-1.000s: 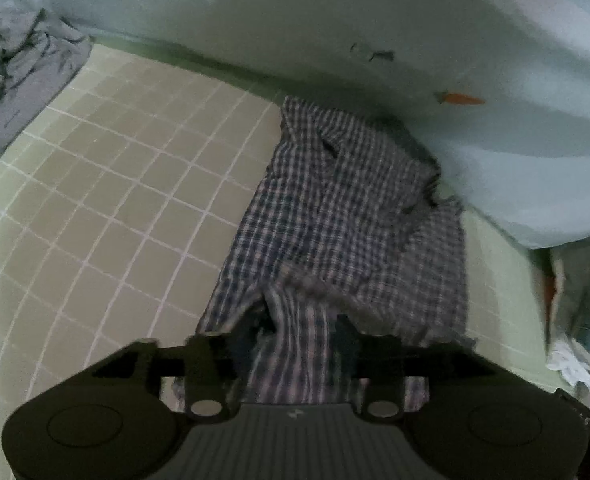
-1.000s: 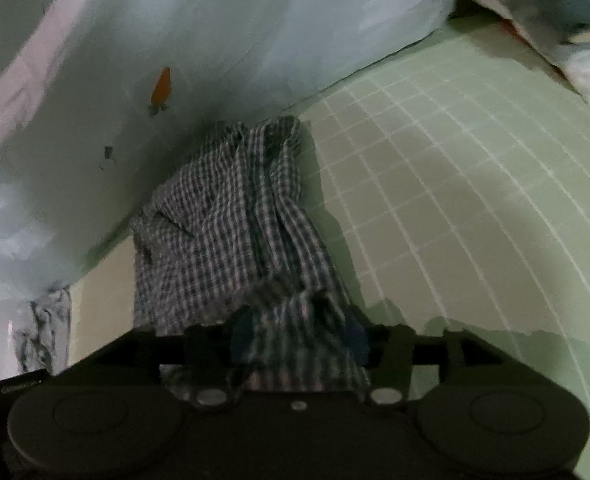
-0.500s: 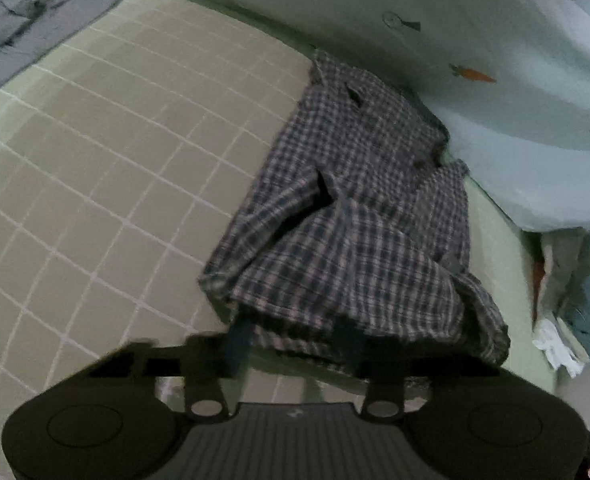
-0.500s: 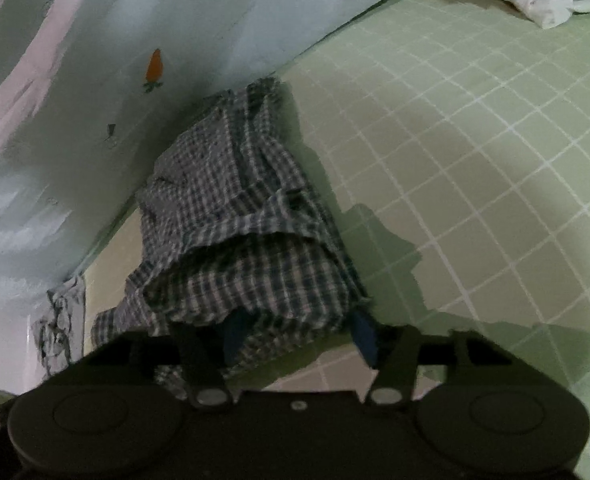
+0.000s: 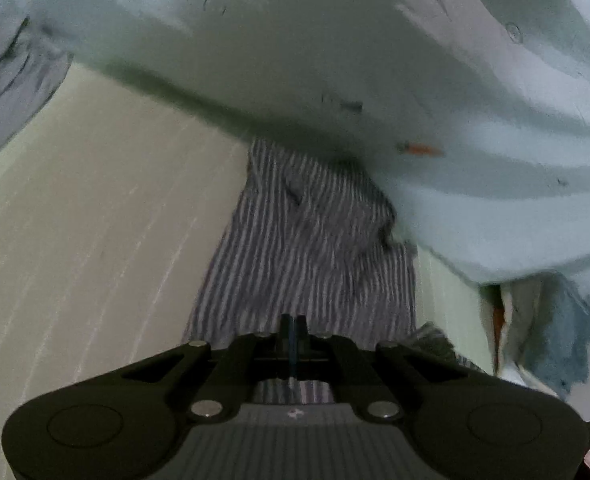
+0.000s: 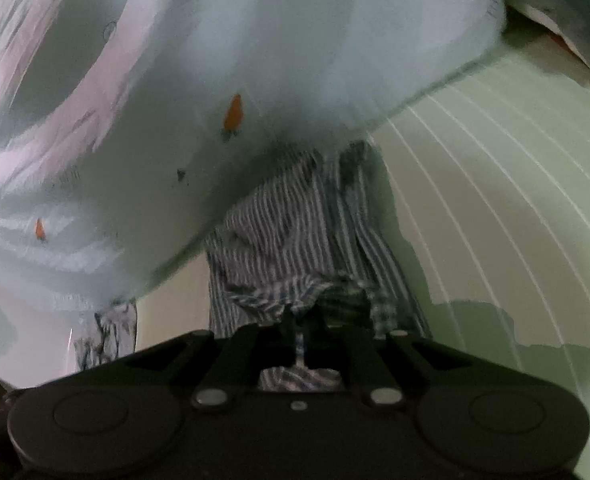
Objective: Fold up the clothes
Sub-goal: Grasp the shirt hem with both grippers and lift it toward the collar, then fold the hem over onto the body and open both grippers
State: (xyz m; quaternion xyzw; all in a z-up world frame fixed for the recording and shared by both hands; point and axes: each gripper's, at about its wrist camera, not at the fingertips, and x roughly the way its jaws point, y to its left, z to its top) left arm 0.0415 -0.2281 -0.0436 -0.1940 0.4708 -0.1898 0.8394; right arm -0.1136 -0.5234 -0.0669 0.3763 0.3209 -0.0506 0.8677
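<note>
Since the earlier frame both tools have closed on the shirt's [image 5: 307, 240] near hem, left tool [image 5: 292, 326] and right tool [image 6: 301, 330] pinching it just ahead of themselves, likely to carry that edge forward into a fold.

Home bedroom. Bed with green grid sheet [image 5: 75, 240] and carrot-print quilt [image 5: 455, 80]. Loose clothes [image 5: 7, 92] at the edges.

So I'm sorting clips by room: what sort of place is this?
Probably a bedroom: a green grid-patterned sheet, a pale carrot-print quilt bunched behind a checked garment, and more clothes heaped at the side.
</note>
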